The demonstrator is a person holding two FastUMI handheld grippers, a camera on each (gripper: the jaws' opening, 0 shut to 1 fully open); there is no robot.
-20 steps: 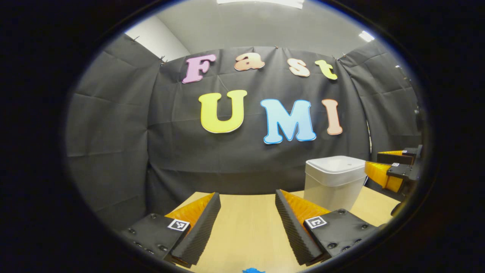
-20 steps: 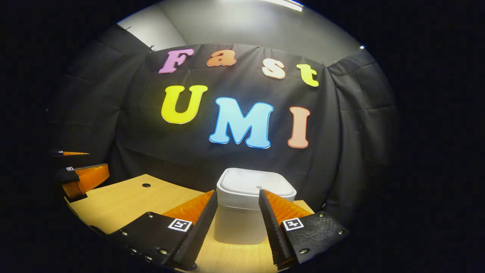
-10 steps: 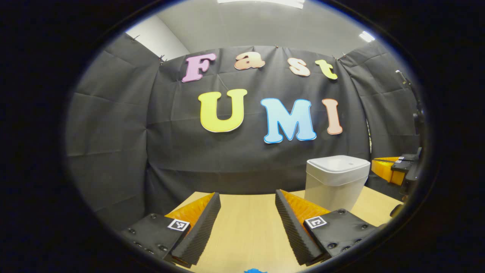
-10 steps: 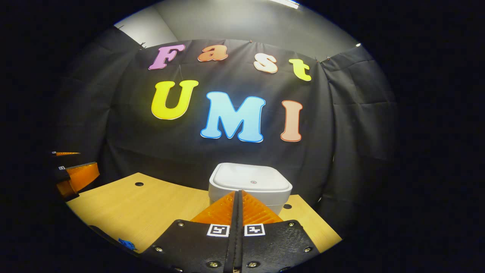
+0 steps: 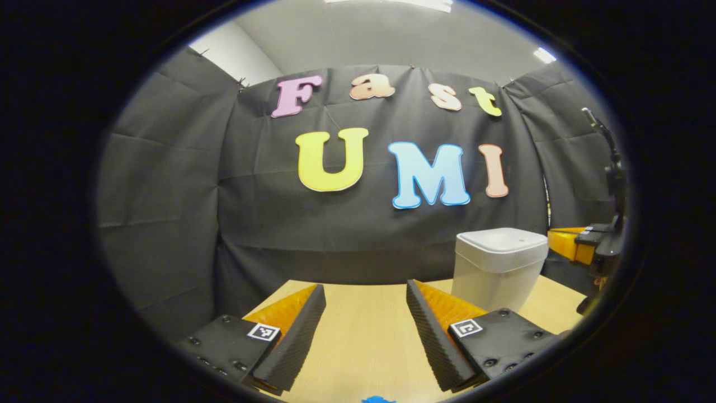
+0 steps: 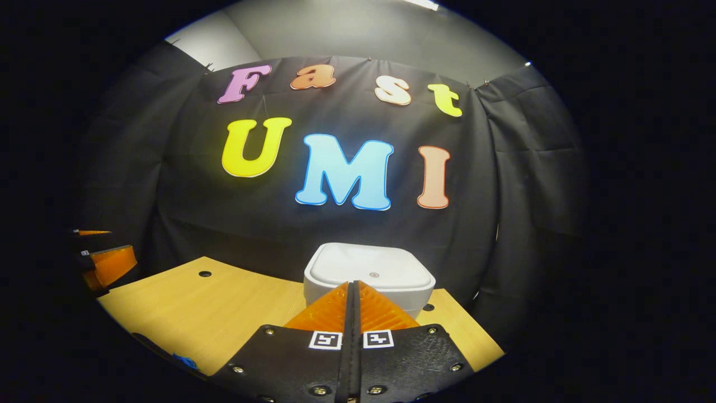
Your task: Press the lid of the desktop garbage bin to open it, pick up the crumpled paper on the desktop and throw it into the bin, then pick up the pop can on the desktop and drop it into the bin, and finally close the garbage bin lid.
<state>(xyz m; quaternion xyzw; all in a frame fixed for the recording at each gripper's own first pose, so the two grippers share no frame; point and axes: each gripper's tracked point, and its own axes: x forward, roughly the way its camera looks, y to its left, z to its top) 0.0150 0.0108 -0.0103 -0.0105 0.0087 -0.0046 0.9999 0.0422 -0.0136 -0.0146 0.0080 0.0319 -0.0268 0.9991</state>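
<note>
A white square garbage bin (image 5: pixel 497 267) stands on the wooden desk (image 5: pixel 363 336) with its lid down. In the right gripper view the bin's lid (image 6: pixel 369 268) lies just ahead of my right gripper (image 6: pixel 353 286), which is shut with nothing between its fingers and held near the lid's front edge. My left gripper (image 5: pixel 364 294) hangs open over the desk, left of the bin. The right gripper (image 5: pixel 576 244) appears at the far right in the left gripper view. A small blue scrap (image 5: pixel 377 399) shows at the bottom edge.
The black cloth wall stands close behind the desk. Round holes (image 6: pixel 205 273) pierce the desktop. My left gripper's fingers (image 6: pixel 109 264) show at the left edge of the right gripper view. A blue scrap (image 6: pixel 184 361) lies near the desk's front.
My right gripper went from open to shut and rose toward the bin's lid. The left gripper stayed open and barely moved.
</note>
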